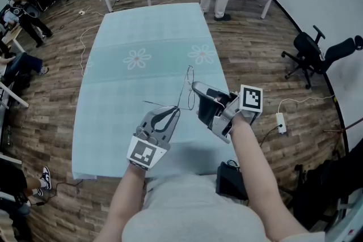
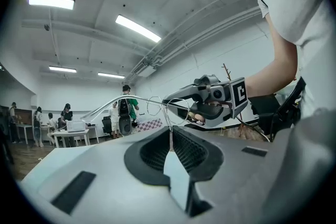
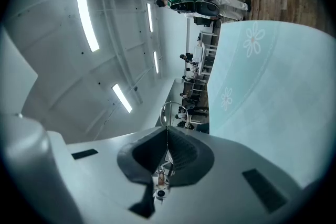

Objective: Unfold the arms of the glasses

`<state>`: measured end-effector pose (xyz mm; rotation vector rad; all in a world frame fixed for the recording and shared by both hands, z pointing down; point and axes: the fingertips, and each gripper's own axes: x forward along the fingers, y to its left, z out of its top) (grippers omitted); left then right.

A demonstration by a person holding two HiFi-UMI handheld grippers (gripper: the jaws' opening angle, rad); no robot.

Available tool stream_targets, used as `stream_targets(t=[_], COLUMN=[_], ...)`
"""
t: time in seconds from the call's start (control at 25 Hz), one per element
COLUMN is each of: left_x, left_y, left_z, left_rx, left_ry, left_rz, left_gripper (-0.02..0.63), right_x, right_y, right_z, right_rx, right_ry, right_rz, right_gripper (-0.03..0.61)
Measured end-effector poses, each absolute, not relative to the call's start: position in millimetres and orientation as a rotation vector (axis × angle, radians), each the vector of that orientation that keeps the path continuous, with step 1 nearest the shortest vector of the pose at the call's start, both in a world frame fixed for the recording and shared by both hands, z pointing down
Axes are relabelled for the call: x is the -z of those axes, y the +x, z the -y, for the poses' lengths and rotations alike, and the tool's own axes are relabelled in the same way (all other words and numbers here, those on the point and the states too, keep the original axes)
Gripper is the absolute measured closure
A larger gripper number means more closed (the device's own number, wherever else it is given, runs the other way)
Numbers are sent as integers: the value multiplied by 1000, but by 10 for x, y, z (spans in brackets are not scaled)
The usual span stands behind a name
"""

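Above the near half of the worktop, one pair of wire glasses is held in the air by two tongs. The left tongs are pinched shut on a thin wire of the frame, just under the two round lenses. The right tongs are closed tight on the frame wire too. A thin arm sticks out leftward from the glasses. Two flower prints lie on the cloth beyond the glasses. The worktop's right edge is near the glasses, and its left edge is farther off.
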<state>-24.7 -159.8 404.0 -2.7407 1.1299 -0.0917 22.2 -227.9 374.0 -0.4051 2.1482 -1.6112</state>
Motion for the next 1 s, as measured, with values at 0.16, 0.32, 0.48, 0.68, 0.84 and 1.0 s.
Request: stream_targets(t=[0.16,0.32,0.48,0.68,0.84,1.0], left_x=[-3979,-3973,-4010,-4000,-3894,-3871], left_y=[-292,-390,-481,-619,-656,-731], left_z=[1608,1639,1684,1721,1731,1763], left_rx=[79,76,81,72,55,48], left_ry=[-2732,-2724,-2713,-2701,-2686,-2671], left_rz=[-1139,-1176,-1225,-1267,-1258,-1278], left_gripper=[589,591,592,594,594,594], right_x=[-3808,-3865,-3903,-3937,-3923,-3902], right_y=[272,289,317,314,342,358], right_z=[2316,2324,2303,2270,2207,2176], right_rx=[1653,1691,1697,1705,1721,1736], right_ry=[-372,-339,-322,-306,-271,-223], right_rz=[-2122,-2098,-2103,-2108,-2098,-2089], right_gripper=[568,567,566,566,567,566])
